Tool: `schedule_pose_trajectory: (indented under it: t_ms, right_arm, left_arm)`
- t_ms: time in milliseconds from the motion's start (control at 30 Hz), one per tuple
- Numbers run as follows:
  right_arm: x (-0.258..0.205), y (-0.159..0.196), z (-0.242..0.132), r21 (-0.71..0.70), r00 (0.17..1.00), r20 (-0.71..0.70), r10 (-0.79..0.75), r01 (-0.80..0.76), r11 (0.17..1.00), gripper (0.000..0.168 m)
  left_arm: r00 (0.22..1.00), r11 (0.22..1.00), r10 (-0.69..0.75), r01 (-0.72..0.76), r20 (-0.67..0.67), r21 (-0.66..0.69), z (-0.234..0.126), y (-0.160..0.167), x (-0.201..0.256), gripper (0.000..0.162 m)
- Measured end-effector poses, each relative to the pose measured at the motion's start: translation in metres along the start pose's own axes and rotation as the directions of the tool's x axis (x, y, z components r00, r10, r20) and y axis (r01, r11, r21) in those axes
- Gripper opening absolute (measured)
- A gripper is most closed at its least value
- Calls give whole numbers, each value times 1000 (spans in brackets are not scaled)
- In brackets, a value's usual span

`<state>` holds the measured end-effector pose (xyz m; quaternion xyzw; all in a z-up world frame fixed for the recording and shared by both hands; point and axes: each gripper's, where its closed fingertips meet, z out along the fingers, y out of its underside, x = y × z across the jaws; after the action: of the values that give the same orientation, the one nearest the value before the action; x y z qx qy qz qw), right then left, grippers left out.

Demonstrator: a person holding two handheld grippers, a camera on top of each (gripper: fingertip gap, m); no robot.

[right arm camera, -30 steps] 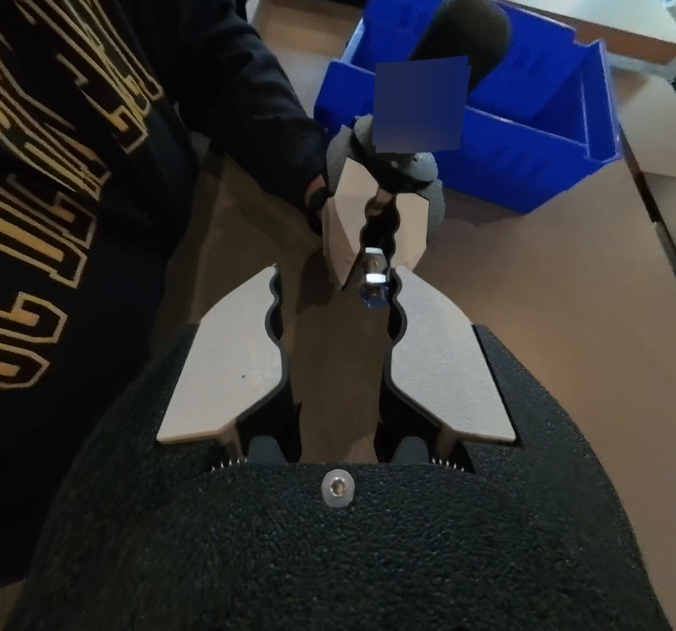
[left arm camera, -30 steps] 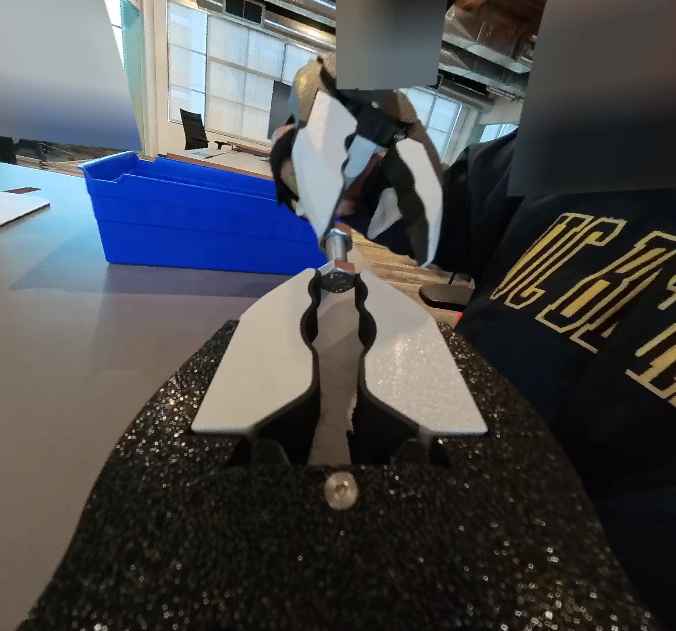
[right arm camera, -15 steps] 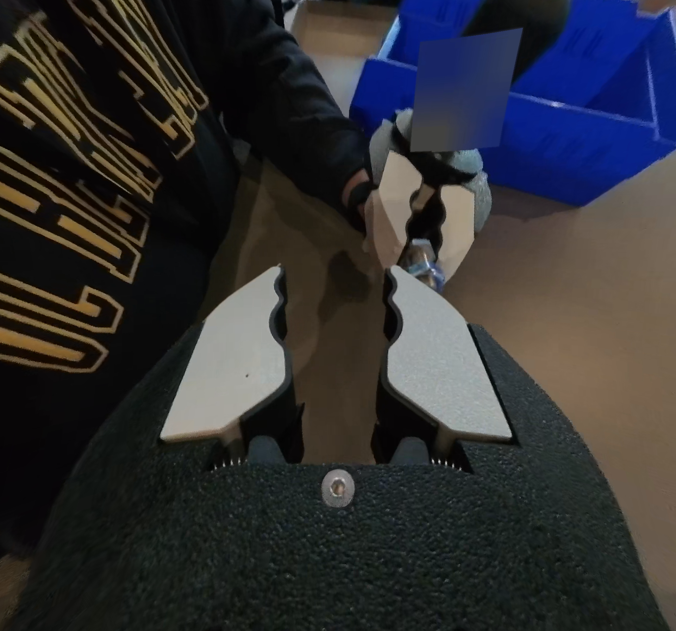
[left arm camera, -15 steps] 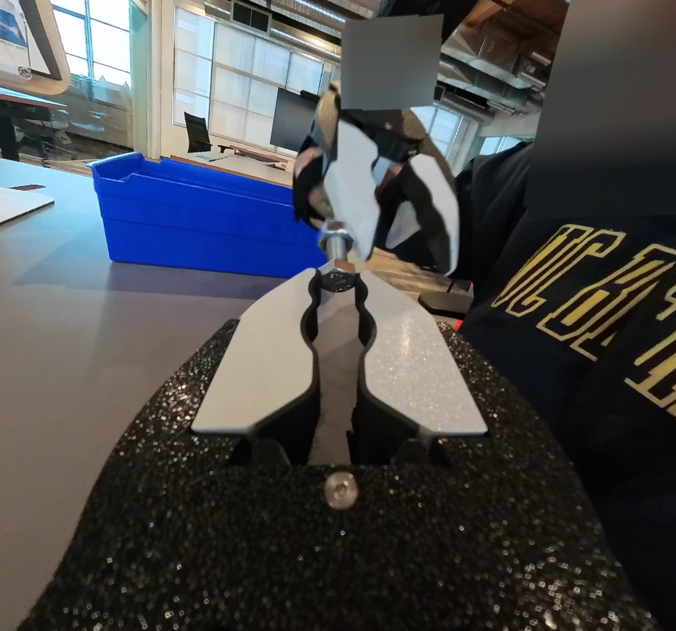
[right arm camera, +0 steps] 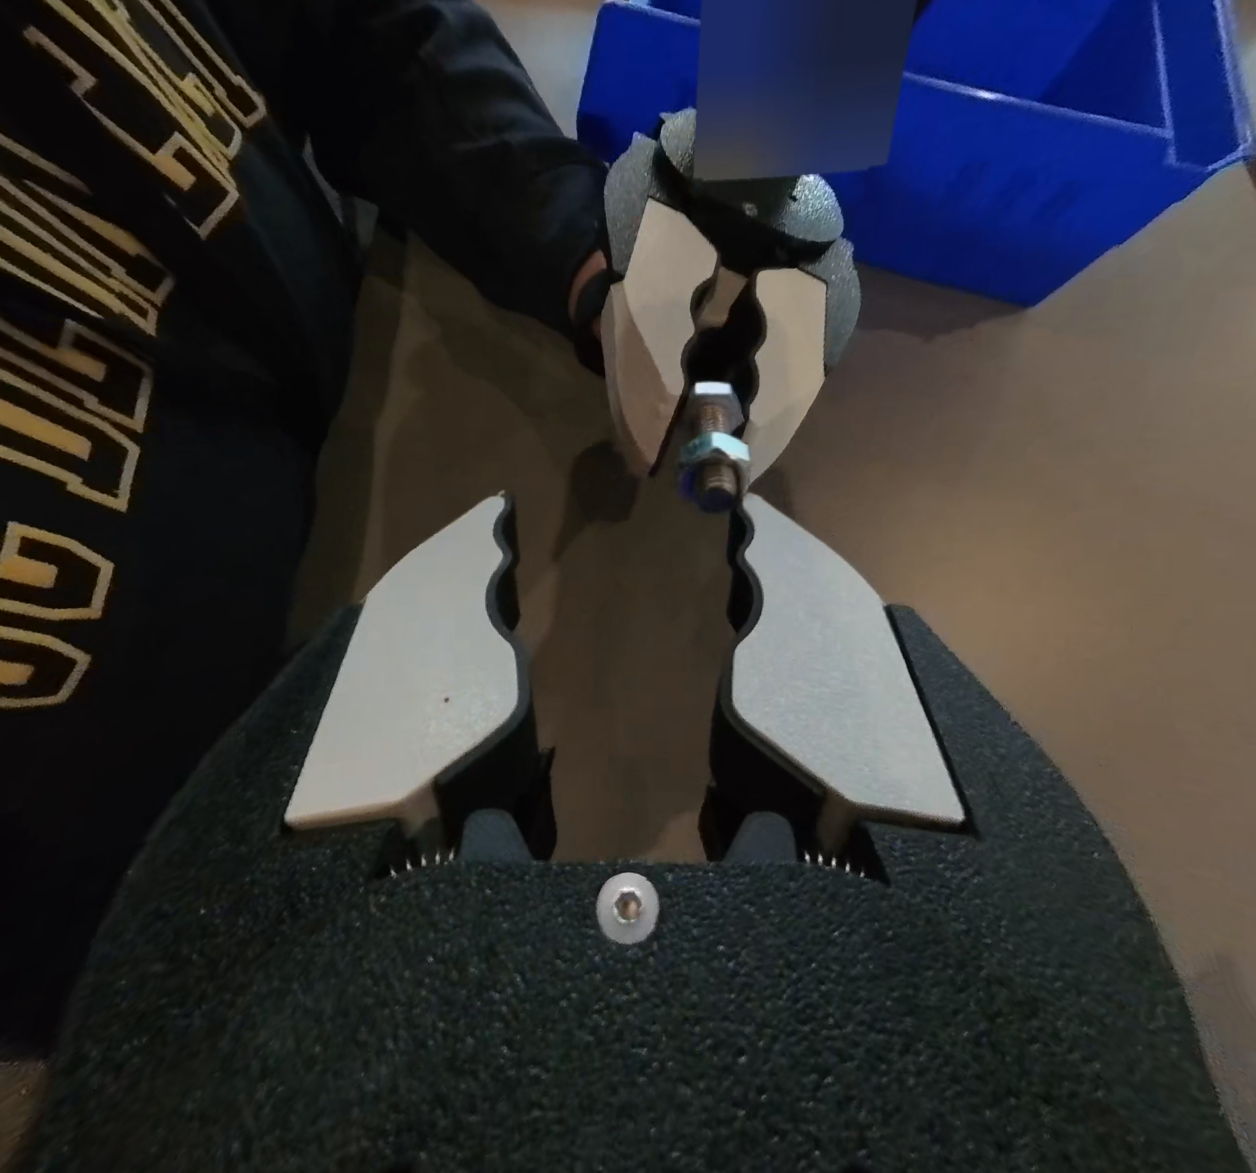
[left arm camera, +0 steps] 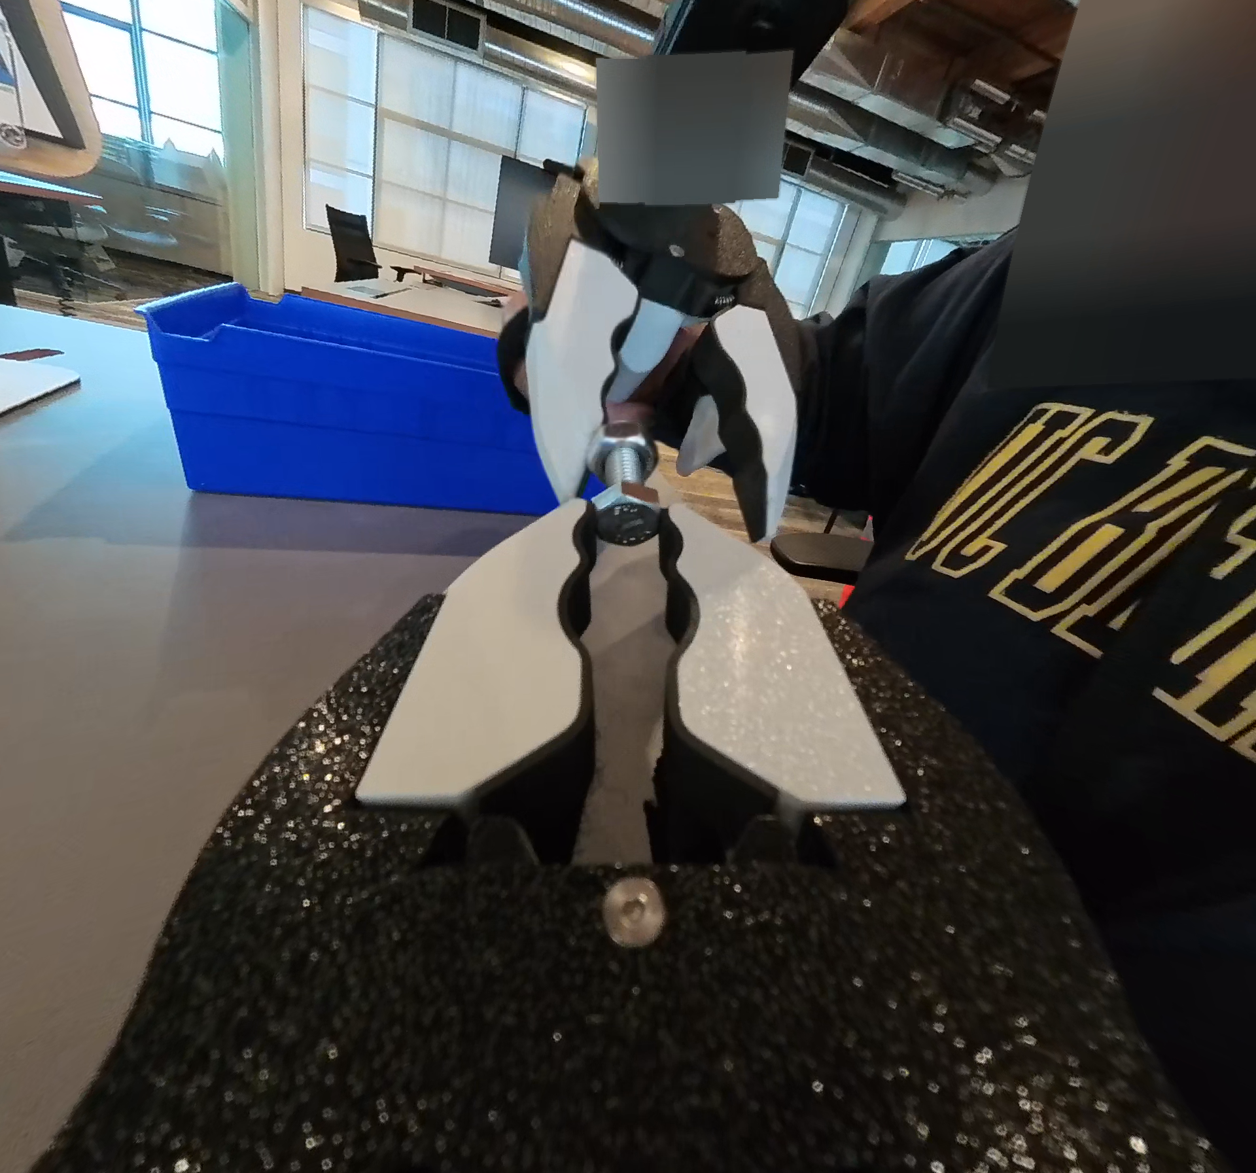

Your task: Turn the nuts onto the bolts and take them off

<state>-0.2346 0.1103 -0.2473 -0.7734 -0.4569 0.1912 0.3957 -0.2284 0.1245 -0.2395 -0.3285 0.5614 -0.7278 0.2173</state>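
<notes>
My left gripper (left arm camera: 625, 528) is shut on the hex head of a silver bolt (left arm camera: 624, 524) and holds it above the table. The threaded shaft points away from it, with a silver nut (left arm camera: 620, 450) on the shaft. My right gripper (right arm camera: 622, 514) is open and faces the left one. In the right wrist view the bolt (right arm camera: 713, 420) and nut (right arm camera: 718, 450) sit just ahead of my right-hand fingertip (right arm camera: 744, 518), not centred between the fingers. In the left wrist view the nut lies against the inner edge of one right-gripper finger (left arm camera: 561, 379).
A blue plastic bin (left arm camera: 340, 406) stands on the grey table (left arm camera: 170, 630) behind the grippers; it also shows in the right wrist view (right arm camera: 1019, 141). A person in a dark sweatshirt (left arm camera: 1053, 562) is close on one side. A flat white object (left arm camera: 27, 386) lies far left. Left and right tips are no more than a few centimetres apart.
The right gripper stayed open, swung sideways past the bolt and came back, so the nut is now by its fingertip. The left gripper kept its hold on the bolt head.
</notes>
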Motion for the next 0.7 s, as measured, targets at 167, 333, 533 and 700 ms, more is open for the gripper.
schedule_pose_trajectory:
  t_ms: [167,333,533,700]
  right_arm:
    - [-4,0,-1,1,1000,19,10,-10,1000,61]
    - [-8,5,-2,-45,998,49,29,-27,999,59]
    - [15,-2,-6,-37,992,-126,-18,14,999,42]
    - [14,-10,-4,-47,982,-157,-104,98,994,29]
  left_arm:
    - [1000,1000,3,-3,-9,1,0,0,1,17]
    - [1000,1000,2,-2,-14,7,0,-1,2,17]
    - [1000,1000,-6,6,-4,7,0,-1,0,17]
    - [1000,1000,11,-11,-11,-14,2,2,3,17]
